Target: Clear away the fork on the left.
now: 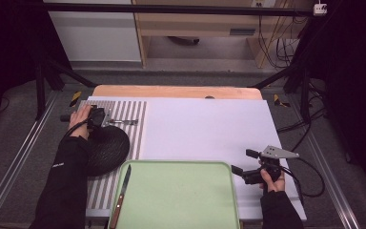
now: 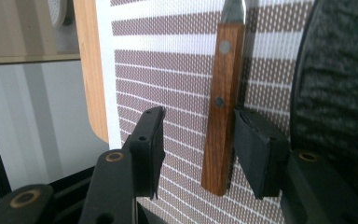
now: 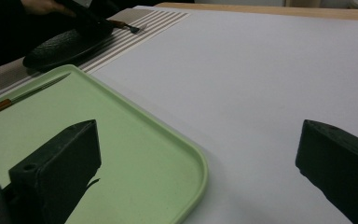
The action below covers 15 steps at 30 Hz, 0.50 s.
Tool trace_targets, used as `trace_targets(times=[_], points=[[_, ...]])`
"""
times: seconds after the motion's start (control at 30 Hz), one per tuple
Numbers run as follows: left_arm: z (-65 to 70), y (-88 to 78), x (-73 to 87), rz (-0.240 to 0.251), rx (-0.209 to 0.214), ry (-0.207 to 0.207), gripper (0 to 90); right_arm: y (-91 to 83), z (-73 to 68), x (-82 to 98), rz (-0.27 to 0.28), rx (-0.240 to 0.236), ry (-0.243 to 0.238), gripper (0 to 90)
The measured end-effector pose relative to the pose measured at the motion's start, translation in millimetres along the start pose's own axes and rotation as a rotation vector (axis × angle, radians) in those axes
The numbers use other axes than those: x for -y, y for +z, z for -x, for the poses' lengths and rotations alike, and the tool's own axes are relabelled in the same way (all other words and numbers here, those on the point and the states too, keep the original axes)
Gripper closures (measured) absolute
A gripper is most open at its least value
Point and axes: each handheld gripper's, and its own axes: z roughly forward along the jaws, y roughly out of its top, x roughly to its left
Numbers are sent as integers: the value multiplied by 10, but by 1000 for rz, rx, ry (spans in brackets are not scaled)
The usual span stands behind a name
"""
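Fork (image 2: 222, 112) with a wooden handle lies on the striped mat (image 2: 168, 70) at the table's far left, just beside the black plate (image 1: 106, 149); from above I see its metal end (image 1: 124, 122) pointing right across the stripes. My left gripper (image 2: 198, 151) has the handle between its jaws: in the left gripper view the right pad (image 2: 254, 151) touches the wood's edge, while the left pad (image 2: 150, 144) stands clear of it with mat showing in the gap, so the jaws are part-open around the handle, not clamped on it. From above, my left hand (image 1: 81, 123) sits at the mat's far end with that gripper laid over the plate's far rim. My right gripper (image 3: 198, 172) is wide open with nothing between its jaws, hovering over the white board (image 1: 205, 129) just off the near right corner of the green tray (image 3: 135, 140); in the high view my right hand (image 1: 271, 180) holds it level, jaws aimed left at the tray's edge. A knife (image 1: 121, 195) with a wooden handle lies on the tray's left side, blade pointing away from me. Fork and tray are well apart, the plate lying between them.
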Motion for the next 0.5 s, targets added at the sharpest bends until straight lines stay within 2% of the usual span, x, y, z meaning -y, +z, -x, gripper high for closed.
trace_targets(times=[0.17, 0.27, 0.33, 0.5], points=[[-2, 12, -47, 10, -5, -5, 531, -3, 3, -2, 1, -1, -3, 6], [-9, 15, -91, 11, -6, 8, 539, -3, 3, -2, 1, -1, -3, 6], [-9, 22, -115, 15, -3, -3, 541, 0, 3, -2, 0, -1, -2, 6], [-3, 37, -173, 25, -3, 10, 567, -6, 3, -3, 0, 0, -2, 6]])
